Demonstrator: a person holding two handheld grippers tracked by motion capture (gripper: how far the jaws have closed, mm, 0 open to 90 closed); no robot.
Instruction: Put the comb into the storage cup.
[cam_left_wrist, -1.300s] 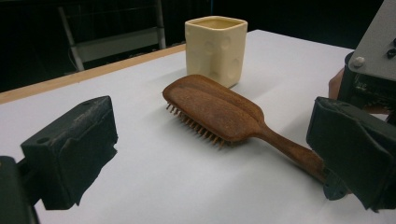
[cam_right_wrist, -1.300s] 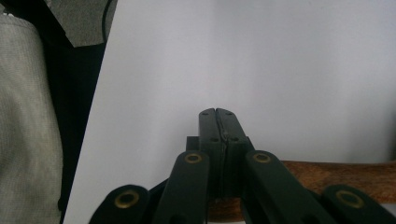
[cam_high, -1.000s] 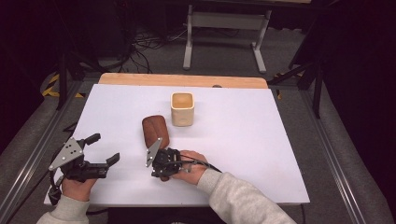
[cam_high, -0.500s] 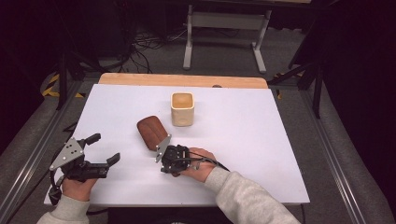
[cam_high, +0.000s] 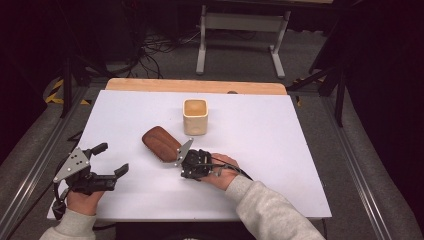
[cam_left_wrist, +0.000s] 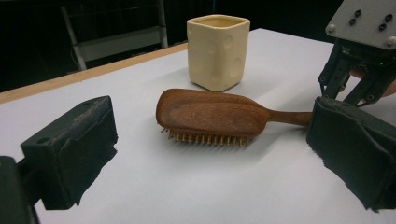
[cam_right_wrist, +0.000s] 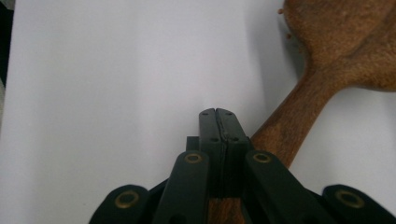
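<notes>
hairbrush (cam_right_wrist: 336, 60) head cut off at the frame edge (right gripper view), handle end hidden under the jaws

Hairbrush (cam_left_wrist: 210, 111): dk reddish wood, smooth, satin sheen, grain visible; pale wooden bristle pins. Cup (cam_left_wrist: 217, 50): cream, matt, dimpled sides, looks ceramic. Table (cam_high: 280, 140): white, matt, smooth; bare pale-wood strip at far edge. Left gripper (cam_high: 102, 161): black pads, rough, foam-like; grey metal plate.
</notes>
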